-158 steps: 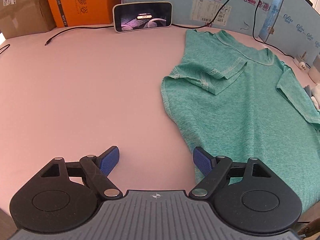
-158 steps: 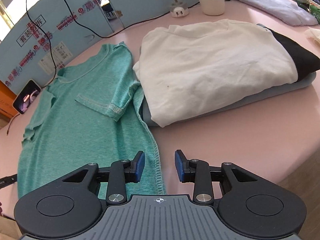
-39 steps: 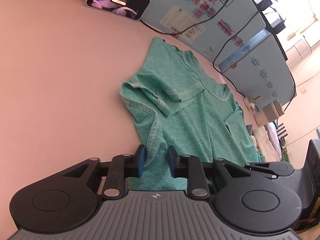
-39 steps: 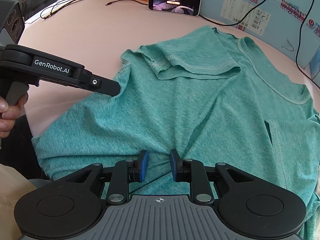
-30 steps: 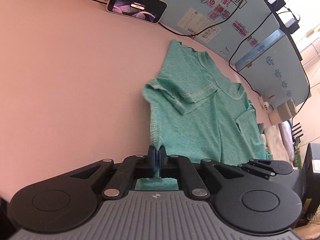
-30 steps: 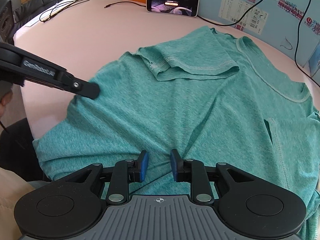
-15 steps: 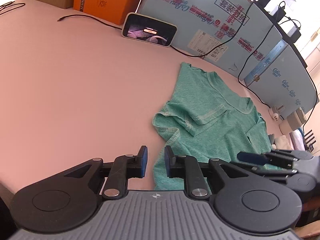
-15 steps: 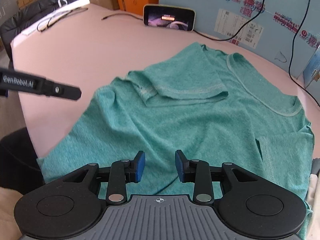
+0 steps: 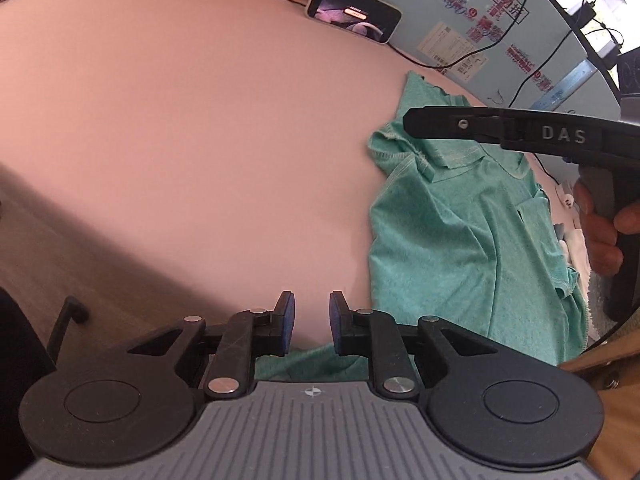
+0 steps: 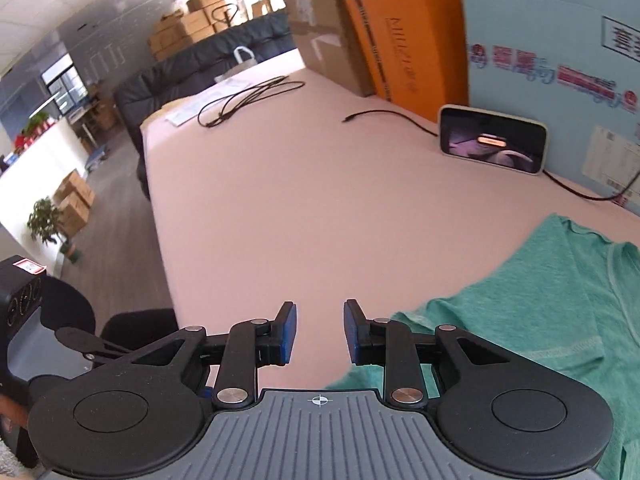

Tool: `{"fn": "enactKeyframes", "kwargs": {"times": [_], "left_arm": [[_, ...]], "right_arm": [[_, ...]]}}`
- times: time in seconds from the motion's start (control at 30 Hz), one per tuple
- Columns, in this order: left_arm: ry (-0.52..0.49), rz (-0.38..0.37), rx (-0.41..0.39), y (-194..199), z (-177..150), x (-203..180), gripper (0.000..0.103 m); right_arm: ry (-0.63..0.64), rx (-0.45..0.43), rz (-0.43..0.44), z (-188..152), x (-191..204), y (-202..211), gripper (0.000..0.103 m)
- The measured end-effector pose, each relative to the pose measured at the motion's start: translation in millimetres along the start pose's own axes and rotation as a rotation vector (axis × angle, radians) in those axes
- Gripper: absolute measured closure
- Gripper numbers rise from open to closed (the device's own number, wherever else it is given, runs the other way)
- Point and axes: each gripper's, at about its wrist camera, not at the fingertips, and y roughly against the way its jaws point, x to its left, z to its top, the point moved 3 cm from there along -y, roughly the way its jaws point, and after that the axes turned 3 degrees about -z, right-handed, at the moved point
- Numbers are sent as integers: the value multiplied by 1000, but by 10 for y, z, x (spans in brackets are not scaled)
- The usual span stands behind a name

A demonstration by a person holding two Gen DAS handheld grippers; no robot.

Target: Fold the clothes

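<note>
Hovering over the pink desk [image 9: 180,140], the left gripper [image 9: 311,326] has its jaws narrowly apart on nothing. The right gripper [image 10: 320,334] is closing its jaws, also empty. The green T-shirt [image 9: 460,248] lies rumpled just beyond, one sleeve [image 9: 440,152] already turned in. Judging by this, the next grip should pinch hem corners squarely, lift evenly, and keep clear of the phone [image 10: 492,146] farther back.

Each fisheye camera sits just behind its own gripper's fingers, angled down over the pink table [image 9: 200,128]; both face the propped phone [image 9: 354,12] and share the green shirt [image 9: 460,248]; the left view catches the right gripper [image 9: 412,124].
</note>
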Motion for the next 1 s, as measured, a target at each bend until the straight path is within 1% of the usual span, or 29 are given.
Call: {"fn": "enactKeyframes", "kwargs": {"times": [0.03, 0.07, 0.13, 0.17, 0.2, 0.27, 0.33, 0.37, 0.4, 0.43, 0.47, 0.5, 0.53, 0.57, 0.6, 0.73, 0.83, 0.87, 0.93, 1.0], "left_arm": [[7, -14, 3, 3, -44, 14, 86], [10, -32, 7, -1, -83, 16, 83], [2, -64, 28, -32, -148, 1, 70], [-5, -80, 41, -51, -178, -10, 53], [-11, -88, 54, -74, -204, -22, 41], [-19, -76, 65, -144, -242, -53, 41], [-20, -74, 58, -204, -262, -70, 46], [-14, -70, 51, -221, -266, -64, 54], [-3, -72, 52, -234, -268, -49, 65], [7, -73, 53, -247, -270, -34, 67], [18, -74, 54, -260, -272, -18, 71], [25, -73, 56, -259, -274, -7, 80], [29, -68, 60, -241, -276, -2, 84], [38, -69, 62, -216, -279, 4, 100], [41, -73, 62, -165, -275, -4, 99], [1, -79, 49, 118, -213, -101, 99], [-33, -19, 59, 338, -208, -115, 99], [-37, 4, 78, 371, -233, -96, 99], [-46, 47, 144, 374, -332, -41, 99], [-54, 124, 222, 275, -464, 18, 99]], "right_arm": [[24, 24, -5, -3, 52, -75, 76], [33, 49, -7, -31, 73, -146, 76], [51, 100, -13, -89, 112, -284, 76], [50, 124, -19, -133, 108, -325, 76], [47, 146, -25, -177, 103, -360, 76], [31, 159, -24, -238, 67, -328, 76], [10, 156, -29, -263, 13, -278, 76], [0, 153, -37, -267, -18, -255, 76], [-10, 150, -45, -271, -48, -233, 76], [-17, 147, -52, -272, -74, -218, 76], [-23, 146, -56, -281, -99, -202, 76], [-29, 146, -59, -290, -125, -186, 76], [-36, 145, -63, -299, -150, -170, 76], [-42, 146, -64, -311, -172, -153, 76], [-49, 146, -64, -322, -193, -135, 76], [-64, 148, -61, -331, -249, -109, 76], [-58, 155, -52, -330, -250, -118, 76], [-52, 160, -46, -330, -238, -131, 76], [-37, 176, -30, -337, -193, -164, 76], [-22, 189, -16, -348, -148, -195, 76]]}}
